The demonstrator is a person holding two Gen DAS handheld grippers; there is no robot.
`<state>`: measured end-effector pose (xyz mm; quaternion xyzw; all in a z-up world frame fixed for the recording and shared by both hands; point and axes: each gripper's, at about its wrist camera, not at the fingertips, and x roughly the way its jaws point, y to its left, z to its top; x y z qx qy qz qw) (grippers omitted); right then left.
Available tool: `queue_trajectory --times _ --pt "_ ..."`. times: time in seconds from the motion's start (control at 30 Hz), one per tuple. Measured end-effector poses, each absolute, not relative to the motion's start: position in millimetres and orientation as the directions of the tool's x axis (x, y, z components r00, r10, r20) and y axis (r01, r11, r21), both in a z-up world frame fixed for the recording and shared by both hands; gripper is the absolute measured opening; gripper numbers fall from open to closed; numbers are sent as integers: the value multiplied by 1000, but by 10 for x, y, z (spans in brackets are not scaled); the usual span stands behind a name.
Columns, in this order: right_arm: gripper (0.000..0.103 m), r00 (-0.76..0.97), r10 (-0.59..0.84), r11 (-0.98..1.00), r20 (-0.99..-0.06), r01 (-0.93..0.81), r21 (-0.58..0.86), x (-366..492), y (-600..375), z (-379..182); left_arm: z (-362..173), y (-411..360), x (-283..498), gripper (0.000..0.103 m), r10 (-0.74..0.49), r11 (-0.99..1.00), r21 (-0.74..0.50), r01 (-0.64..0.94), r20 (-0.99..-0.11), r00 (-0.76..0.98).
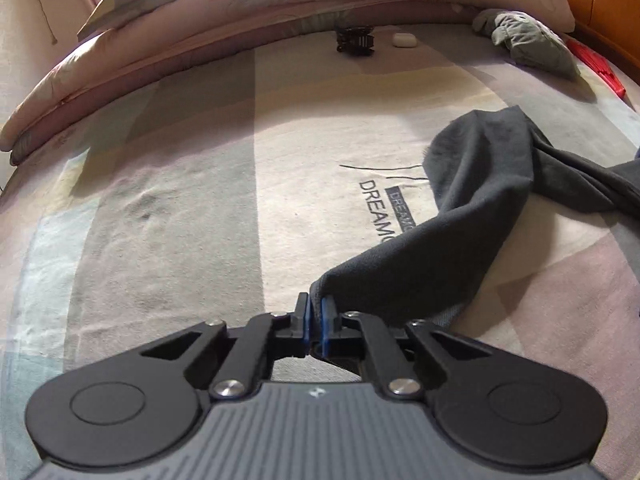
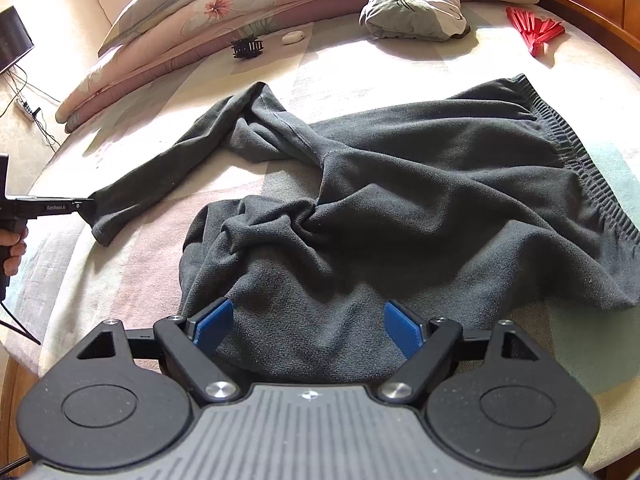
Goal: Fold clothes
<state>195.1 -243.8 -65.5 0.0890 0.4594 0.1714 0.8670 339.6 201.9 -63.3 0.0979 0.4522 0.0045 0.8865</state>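
nearest the lens in the left wrist view, the left gripper (image 1: 314, 312) is seen with its jaws pressed together on the hem of one leg of the dark grey trousers (image 1: 472, 184); the cloth is pinched between the blue pads and is drawn out from there towards the right edge of the picture. in the right wrist view, the right gripper (image 2: 308, 322) is held low over the near edge of the same trousers (image 2: 420, 184) with its jaws spread wide apart; cloth lies between and beneath the blue pads (image 2: 212, 320), but nothing is clamped by them. the trousers are spread, crumpled and twisted at the middle, on the bed (image 2: 360, 68), with the ribbed waistband (image 2: 580, 160) at the right and one leg stretched out to the left, where its end is gripped by the left gripper (image 2: 82, 204), itself carried by a person's hand (image 2: 14, 248) at the left edge. the bed is covered by a sheet in pale blocks with printed lettering (image 1: 384, 208). along the far side a folded floral quilt (image 2: 224, 4) is laid. just in front of it are shown a black hair clip (image 2: 246, 48), a small white case (image 2: 293, 37), a bundled grey-green garment (image 2: 416, 10) and a red folding fan (image 2: 534, 30), all well apart from the trousers.
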Motion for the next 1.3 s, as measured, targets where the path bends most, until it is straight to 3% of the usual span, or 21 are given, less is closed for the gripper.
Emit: queue_trajectory --times 0.43,0.8,0.97,1.1,1.3 --pt "86 524 435 894 -732 -346 284 2057 -2091 -380 -511 2559 4123 3 303 945 317 -80 -761 574" --pt "86 521 395 916 -757 -289 279 2111 -2189 -479 -19 2745 4709 3 470 878 417 -235 -658 588" --pt "86 526 382 922 -760 -267 279 2133 -2246 -498 115 2824 4861 4 524 851 403 -336 -620 584" --pt "86 523 376 926 -765 -253 281 2151 -2270 -535 87 2792 4901 7 597 799 477 -366 -558 576" --pt "86 511 380 924 -771 -244 294 2165 -2276 -592 -114 2725 4853 15 504 860 442 -256 -649 571"
